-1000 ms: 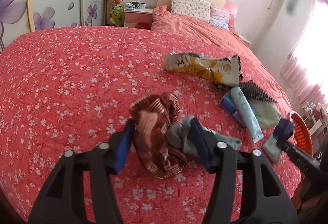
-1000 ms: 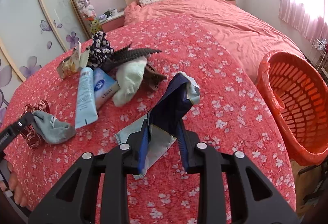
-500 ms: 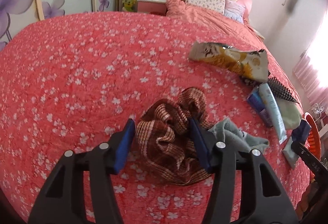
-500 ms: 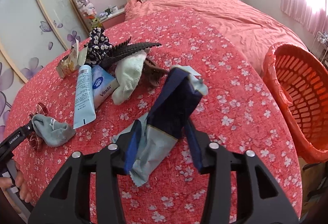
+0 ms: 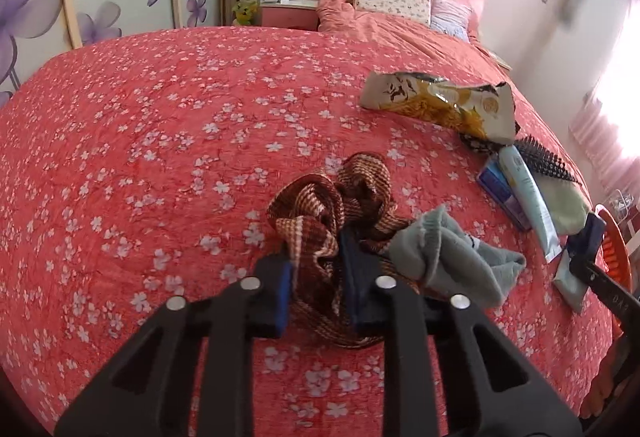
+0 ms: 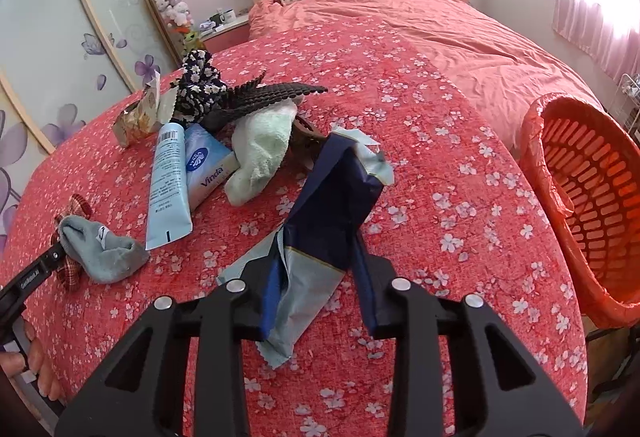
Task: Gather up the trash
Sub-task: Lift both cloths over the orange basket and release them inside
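A crumpled brown checked cloth lies on the red flowered bedspread. My left gripper has it between the pads, and the jaws are closing and pinch its near fold. A grey sock touches the cloth's right side. In the right wrist view a navy and grey wrapper stands up between the pads of my right gripper. Those jaws are also closing, and both pads touch the wrapper. A yellow snack bag lies farther back.
An orange basket with a liner stands off the bed's right side. A pile holds a pale blue tube, a tissue pack, a pale green cloth, a black hairbrush and a floral scrunchie. A person's hand shows bottom left.
The left gripper shifted from straddling cloth and sock to the brown cloth alone, then its jaws narrowed onto it. The right jaws widened, then narrowed again around the wrapper.
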Action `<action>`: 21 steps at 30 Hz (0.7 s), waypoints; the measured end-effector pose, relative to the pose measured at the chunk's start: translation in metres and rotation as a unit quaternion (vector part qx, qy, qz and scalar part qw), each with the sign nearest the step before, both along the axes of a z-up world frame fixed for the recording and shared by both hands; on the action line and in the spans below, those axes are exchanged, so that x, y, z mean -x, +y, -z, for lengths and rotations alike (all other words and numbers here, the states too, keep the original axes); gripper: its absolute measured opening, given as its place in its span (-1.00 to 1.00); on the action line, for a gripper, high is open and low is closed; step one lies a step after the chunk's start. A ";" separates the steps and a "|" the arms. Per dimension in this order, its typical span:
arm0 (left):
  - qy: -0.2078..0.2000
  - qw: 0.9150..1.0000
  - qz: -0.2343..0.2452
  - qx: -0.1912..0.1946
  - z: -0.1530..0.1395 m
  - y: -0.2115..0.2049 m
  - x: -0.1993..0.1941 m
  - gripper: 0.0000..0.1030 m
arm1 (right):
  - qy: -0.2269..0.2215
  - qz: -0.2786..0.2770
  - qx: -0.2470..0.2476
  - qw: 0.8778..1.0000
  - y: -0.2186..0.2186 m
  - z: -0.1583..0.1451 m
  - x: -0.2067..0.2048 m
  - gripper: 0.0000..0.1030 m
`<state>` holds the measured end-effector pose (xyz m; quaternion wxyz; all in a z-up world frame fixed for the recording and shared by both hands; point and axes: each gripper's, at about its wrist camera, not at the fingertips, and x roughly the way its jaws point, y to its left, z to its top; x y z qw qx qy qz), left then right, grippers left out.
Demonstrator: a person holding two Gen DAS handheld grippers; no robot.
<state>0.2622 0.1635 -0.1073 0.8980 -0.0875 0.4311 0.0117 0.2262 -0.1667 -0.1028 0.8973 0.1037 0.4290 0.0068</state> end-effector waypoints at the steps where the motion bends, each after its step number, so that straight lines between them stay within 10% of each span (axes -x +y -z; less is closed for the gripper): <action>1: -0.002 1.000 -0.001 0.006 -0.003 0.001 0.000 -0.62 | -0.004 -0.001 0.002 1.000 -0.001 -0.002 0.002 -0.40; 21: -0.122 0.992 0.033 -0.020 -0.113 -0.047 0.038 -0.63 | -0.121 0.016 0.032 0.992 -0.044 -0.070 0.053 -0.40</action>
